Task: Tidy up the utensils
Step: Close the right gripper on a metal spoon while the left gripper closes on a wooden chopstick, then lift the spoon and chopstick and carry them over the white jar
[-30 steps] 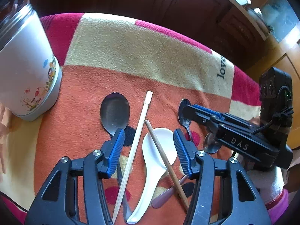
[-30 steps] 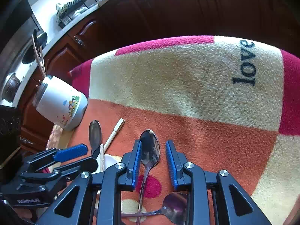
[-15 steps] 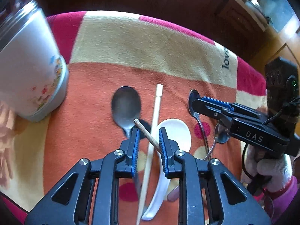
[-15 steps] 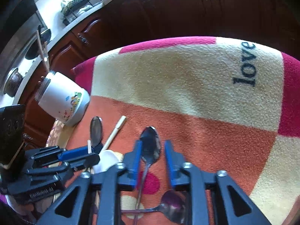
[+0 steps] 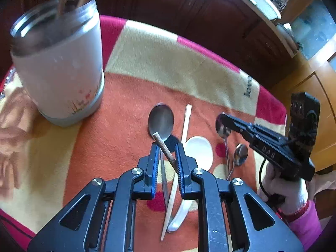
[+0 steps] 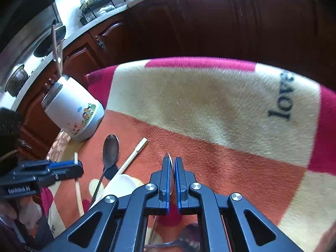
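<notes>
Left gripper [image 5: 166, 149]: low centre of our left view, jaws have just been closing; we've got the brown wooden chopstick [image 5: 163, 147] clamped crosswise between the blue pads, its tip poking up over the big spoon's bowl.
Right gripper [image 6: 172, 163]: bottom centre of our right view, jaws squeezed tight on the bowl of a small metal spoon [image 6: 171, 174], held edge-on, rim peeking above the pads.
Large metal spoon [image 5: 161, 120]: flat on the orange blanket [image 5: 117, 138], middle of the left view.
Pale chopstick [image 5: 184, 126]: lying just right of that spoon.
White ceramic soup spoon [image 5: 199, 150]: beside the pale chopstick, bowl up-frame.
Another small metal spoon [image 5: 241, 154]: further right, under the right gripper.
White utensil canister [image 5: 61, 67]: upper left, upright, sticks already poking out of its mouth.
Gloved hand [image 5: 283, 191]: lower right, gripping the right tool's handle.
</notes>
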Demonstrator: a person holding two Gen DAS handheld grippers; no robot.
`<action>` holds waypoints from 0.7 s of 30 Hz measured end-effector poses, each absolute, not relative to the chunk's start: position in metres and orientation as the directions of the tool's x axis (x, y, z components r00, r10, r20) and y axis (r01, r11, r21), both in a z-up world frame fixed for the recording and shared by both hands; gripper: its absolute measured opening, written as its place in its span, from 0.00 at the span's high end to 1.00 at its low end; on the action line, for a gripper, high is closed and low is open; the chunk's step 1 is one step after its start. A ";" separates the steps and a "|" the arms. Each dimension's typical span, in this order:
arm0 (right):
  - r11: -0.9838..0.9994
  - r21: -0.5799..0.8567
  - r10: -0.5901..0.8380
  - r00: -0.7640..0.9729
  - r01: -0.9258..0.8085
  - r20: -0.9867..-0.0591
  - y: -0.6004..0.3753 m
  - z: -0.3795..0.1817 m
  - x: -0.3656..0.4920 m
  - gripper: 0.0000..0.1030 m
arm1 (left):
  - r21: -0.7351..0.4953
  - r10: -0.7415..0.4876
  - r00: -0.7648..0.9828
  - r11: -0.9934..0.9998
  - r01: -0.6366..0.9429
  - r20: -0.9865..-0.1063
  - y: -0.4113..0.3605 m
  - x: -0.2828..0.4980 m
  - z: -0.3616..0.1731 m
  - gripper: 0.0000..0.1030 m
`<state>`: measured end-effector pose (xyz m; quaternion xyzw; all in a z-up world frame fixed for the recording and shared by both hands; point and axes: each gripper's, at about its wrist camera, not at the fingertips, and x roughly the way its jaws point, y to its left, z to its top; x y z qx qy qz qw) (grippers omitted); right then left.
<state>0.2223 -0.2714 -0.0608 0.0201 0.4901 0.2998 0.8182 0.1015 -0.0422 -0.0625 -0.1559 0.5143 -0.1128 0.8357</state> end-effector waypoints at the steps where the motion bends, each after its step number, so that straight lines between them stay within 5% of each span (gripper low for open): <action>1: 0.821 0.324 0.510 0.350 -0.469 -0.786 -0.274 -0.056 0.220 0.96 | -0.374 -0.345 0.462 0.927 0.032 -0.817 -0.040 0.100 -0.057 0.88; 21: 0.847 0.209 0.496 0.583 -0.489 -0.644 -0.273 0.059 0.162 0.97 | -0.323 -0.284 0.661 0.944 0.066 -0.695 -0.007 0.051 0.038 0.94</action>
